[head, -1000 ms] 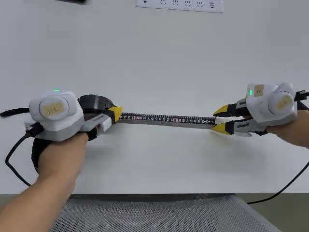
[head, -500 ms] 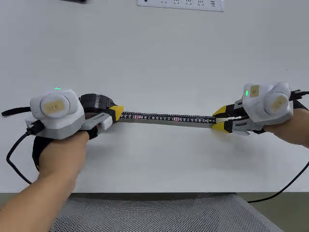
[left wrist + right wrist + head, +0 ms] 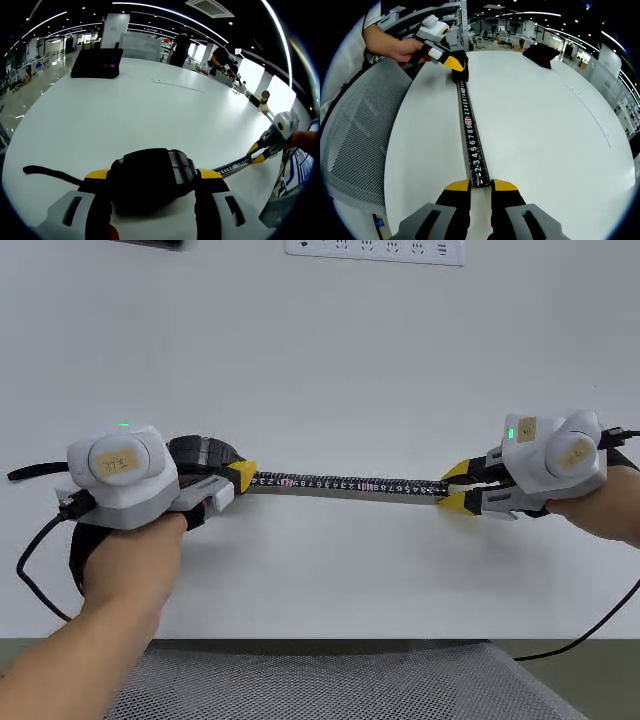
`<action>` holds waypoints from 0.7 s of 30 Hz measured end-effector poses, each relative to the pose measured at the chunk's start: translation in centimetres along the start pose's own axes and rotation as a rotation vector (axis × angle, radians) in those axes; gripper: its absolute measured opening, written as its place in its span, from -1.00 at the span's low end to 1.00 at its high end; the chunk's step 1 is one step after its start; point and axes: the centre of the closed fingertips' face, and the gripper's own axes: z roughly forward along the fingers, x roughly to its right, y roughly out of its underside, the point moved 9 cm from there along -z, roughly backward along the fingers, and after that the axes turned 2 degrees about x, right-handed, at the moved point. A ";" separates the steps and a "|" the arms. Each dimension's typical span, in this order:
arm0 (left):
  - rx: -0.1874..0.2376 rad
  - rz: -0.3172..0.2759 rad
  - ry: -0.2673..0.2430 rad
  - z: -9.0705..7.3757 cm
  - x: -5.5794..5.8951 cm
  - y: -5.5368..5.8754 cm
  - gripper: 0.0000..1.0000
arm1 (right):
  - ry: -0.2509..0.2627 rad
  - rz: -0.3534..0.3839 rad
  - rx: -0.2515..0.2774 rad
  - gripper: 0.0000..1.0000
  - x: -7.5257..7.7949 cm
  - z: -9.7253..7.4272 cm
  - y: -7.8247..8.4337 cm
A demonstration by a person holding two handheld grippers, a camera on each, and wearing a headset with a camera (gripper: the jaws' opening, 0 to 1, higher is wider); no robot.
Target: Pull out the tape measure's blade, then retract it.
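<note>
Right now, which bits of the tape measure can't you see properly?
- Blade tip: in the right gripper view, it is pinched out of sight between the right gripper jaws.
- Case: in the head view, it is mostly hidden behind the left gripper body.
- Blade numbers: in the head view, they are too small to read.

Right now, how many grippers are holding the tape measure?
2. The left gripper clamps the black case; the right gripper pinches the tip of the blade. None seems hidden.
</note>
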 end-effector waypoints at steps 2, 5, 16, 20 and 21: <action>0.002 -0.003 0.000 -0.1 0.0 0.0 0.25 | 0.002 0.003 0.001 -0.76 0.0 0.0 0.0; 0.002 -0.003 0.000 -0.1 0.0 -0.1 0.24 | 0.003 0.002 0.002 -0.76 0.0 0.0 0.0; 0.000 0.017 0.000 -0.1 -0.1 -0.1 0.22 | -0.002 0.005 -0.008 -0.79 0.1 0.0 0.0; -0.007 0.020 0.000 -0.1 -0.1 0.0 0.20 | -0.002 0.004 -0.012 -0.79 0.1 0.0 0.0; -0.006 0.021 -0.001 -0.1 -0.1 0.0 0.20 | -0.002 0.004 -0.013 -0.79 0.1 0.0 0.0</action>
